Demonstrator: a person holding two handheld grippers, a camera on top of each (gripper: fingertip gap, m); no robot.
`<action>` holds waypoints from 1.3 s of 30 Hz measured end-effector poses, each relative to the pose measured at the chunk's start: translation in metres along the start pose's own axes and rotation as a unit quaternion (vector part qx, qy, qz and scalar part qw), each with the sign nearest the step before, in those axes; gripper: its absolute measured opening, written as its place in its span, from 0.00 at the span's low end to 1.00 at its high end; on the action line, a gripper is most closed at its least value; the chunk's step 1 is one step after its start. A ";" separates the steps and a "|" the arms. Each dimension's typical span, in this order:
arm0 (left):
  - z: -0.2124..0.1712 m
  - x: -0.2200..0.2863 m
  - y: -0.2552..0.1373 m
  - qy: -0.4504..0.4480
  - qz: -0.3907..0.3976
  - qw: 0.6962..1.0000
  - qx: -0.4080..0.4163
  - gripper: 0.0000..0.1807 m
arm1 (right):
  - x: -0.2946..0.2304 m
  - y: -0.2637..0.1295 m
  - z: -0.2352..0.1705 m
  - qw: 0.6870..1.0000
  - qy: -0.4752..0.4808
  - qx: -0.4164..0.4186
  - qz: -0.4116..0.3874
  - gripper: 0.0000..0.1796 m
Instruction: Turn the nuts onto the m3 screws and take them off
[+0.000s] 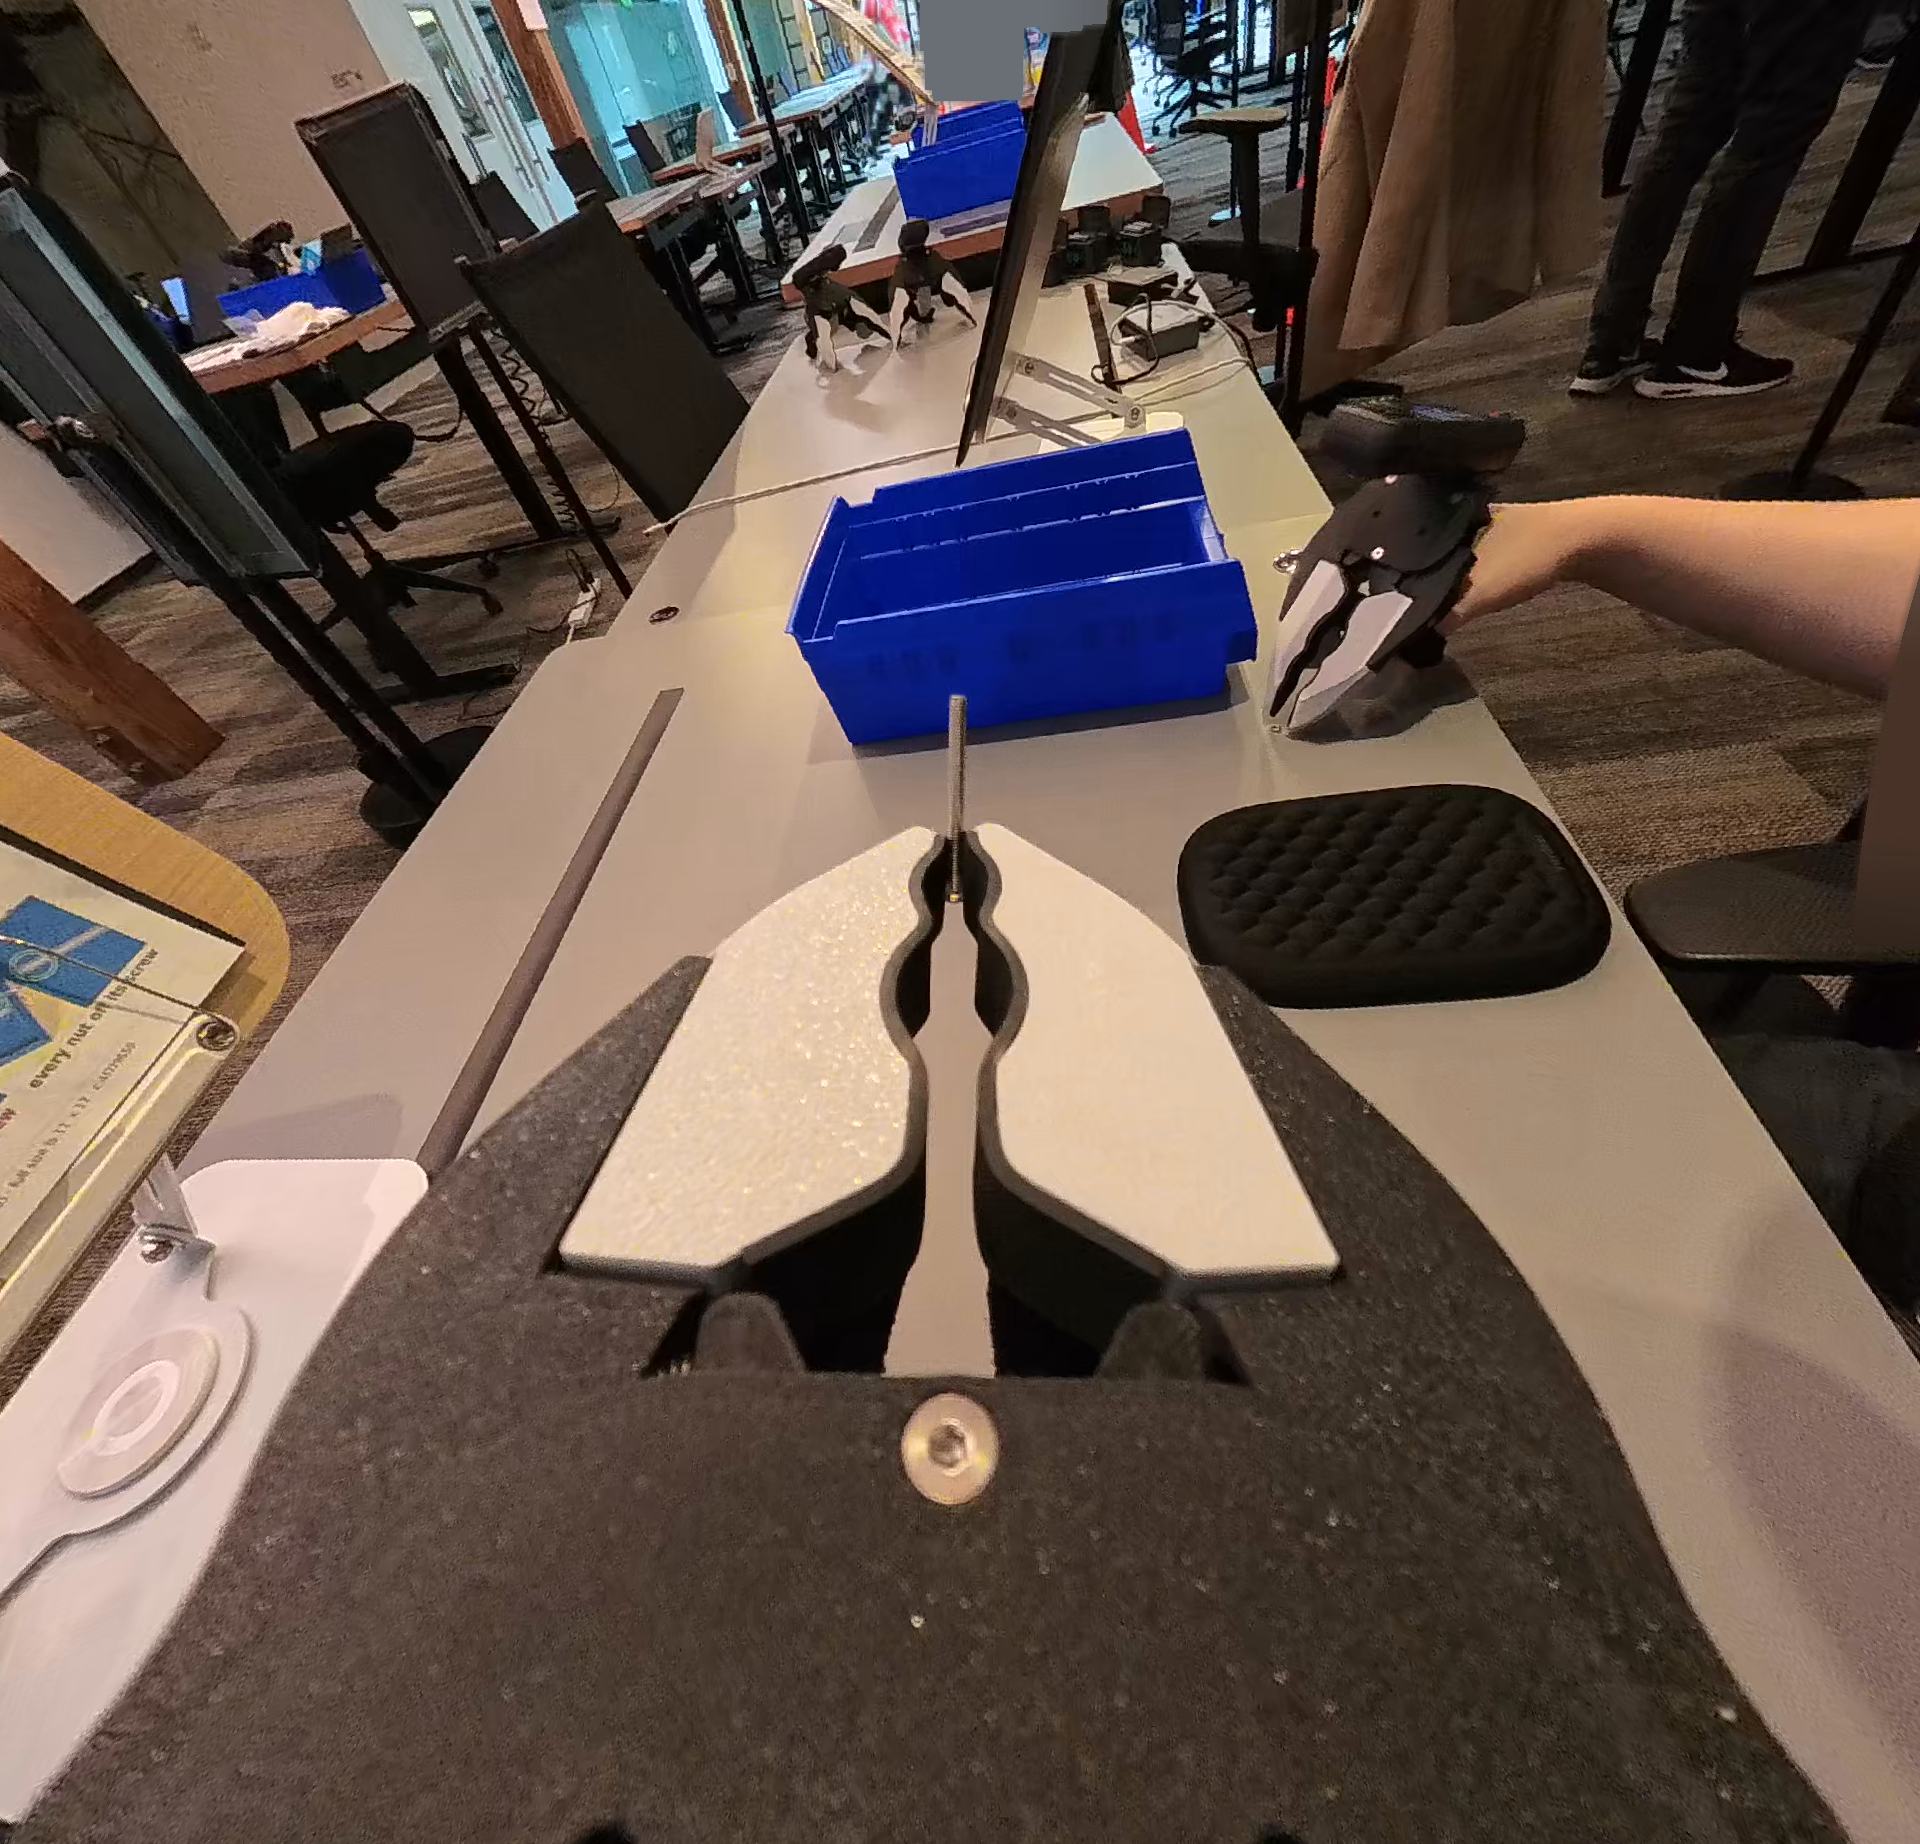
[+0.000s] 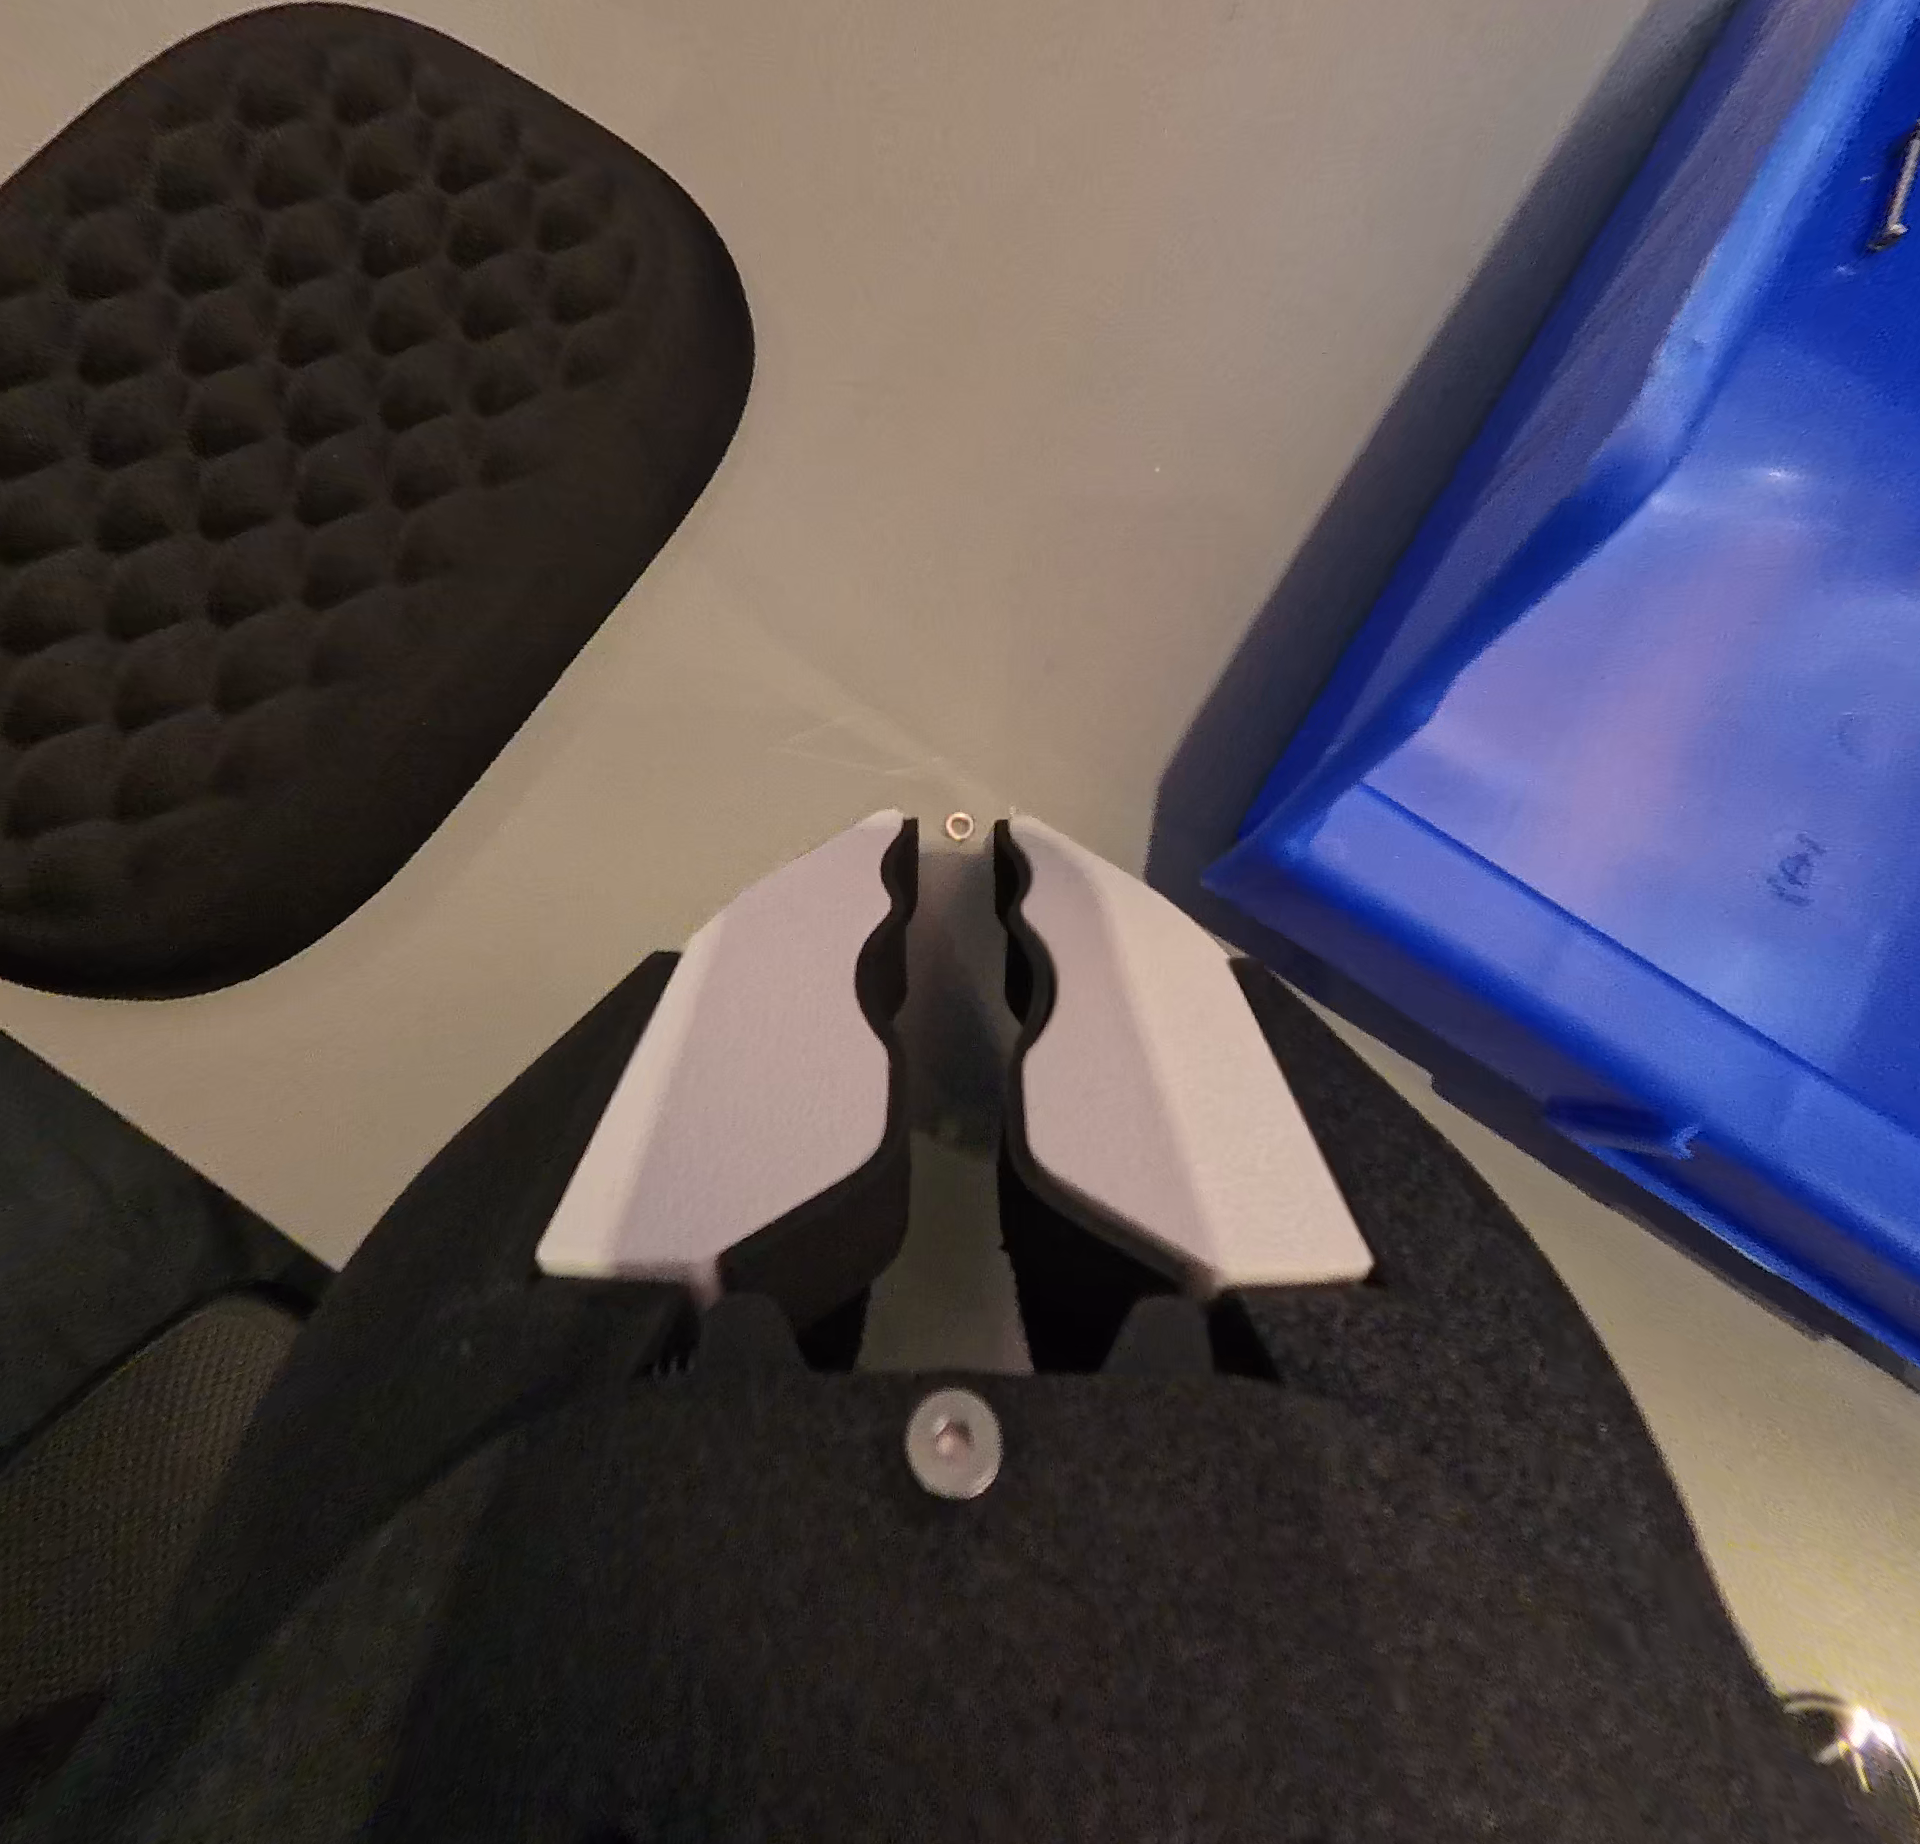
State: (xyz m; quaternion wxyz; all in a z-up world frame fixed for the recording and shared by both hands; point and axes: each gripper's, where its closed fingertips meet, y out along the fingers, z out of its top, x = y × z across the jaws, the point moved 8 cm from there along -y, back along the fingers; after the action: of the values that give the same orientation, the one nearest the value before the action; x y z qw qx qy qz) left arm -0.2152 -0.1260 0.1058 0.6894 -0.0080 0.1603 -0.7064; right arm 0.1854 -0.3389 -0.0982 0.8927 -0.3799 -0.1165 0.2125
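The left gripper is closed on a long thin screw. The screw stands out forward from between the fingertips, and its far end points toward the blue bin. The gripper is held above the grey table.

The right gripper points down at the table, with its tips very near to the surface or on it; I cannot tell which. Its jaws stand narrowly apart, and a small silver nut lies on the table exactly in the gap between the tips. From the pictures it seems that the fingers are not touching the nut, but the gap is small. In the left wrist view this gripper is seen at the far right of the table, just beside the right end of the bin, and a person's bare forearm reaches to it from the right.

A black padded cushion with a dimpled surface lies on the table nearer than the right gripper. Inside the bin, at the top right of the right wrist view, lies another thin screw.
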 end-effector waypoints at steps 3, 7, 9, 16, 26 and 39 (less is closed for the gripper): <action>0.000 0.000 0.000 0.000 -0.001 1.000 -0.002 0.01 | 0.001 0.002 0.000 1.000 -0.006 -0.001 0.011 0.07; -0.001 -0.001 0.001 0.000 -0.001 1.000 -0.003 0.01 | 0.003 0.004 0.000 1.000 -0.008 -0.005 0.019 0.07; -0.001 -0.001 0.001 -0.001 -0.002 1.000 -0.004 0.01 | 0.003 0.004 0.000 1.000 -0.008 -0.003 0.024 0.07; -0.002 -0.001 0.003 0.001 -0.004 1.000 -0.011 0.01 | 0.005 0.004 0.000 1.000 -0.016 -0.004 0.026 0.05; -0.004 -0.008 -0.008 0.000 0.020 1.000 -0.013 0.01 | 0.001 0.005 0.002 0.999 -0.043 -0.014 0.018 0.03; -0.007 -0.025 -0.124 0.000 0.238 0.971 -0.010 0.01 | -0.017 0.007 0.017 0.997 -0.075 -0.001 0.017 0.03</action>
State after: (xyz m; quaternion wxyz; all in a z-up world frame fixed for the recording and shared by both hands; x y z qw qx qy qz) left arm -0.3365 -0.1000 0.1339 0.8374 0.0234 0.1644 -0.5207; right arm 0.1618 -0.3318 -0.0927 0.8774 -0.3656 -0.1772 0.2554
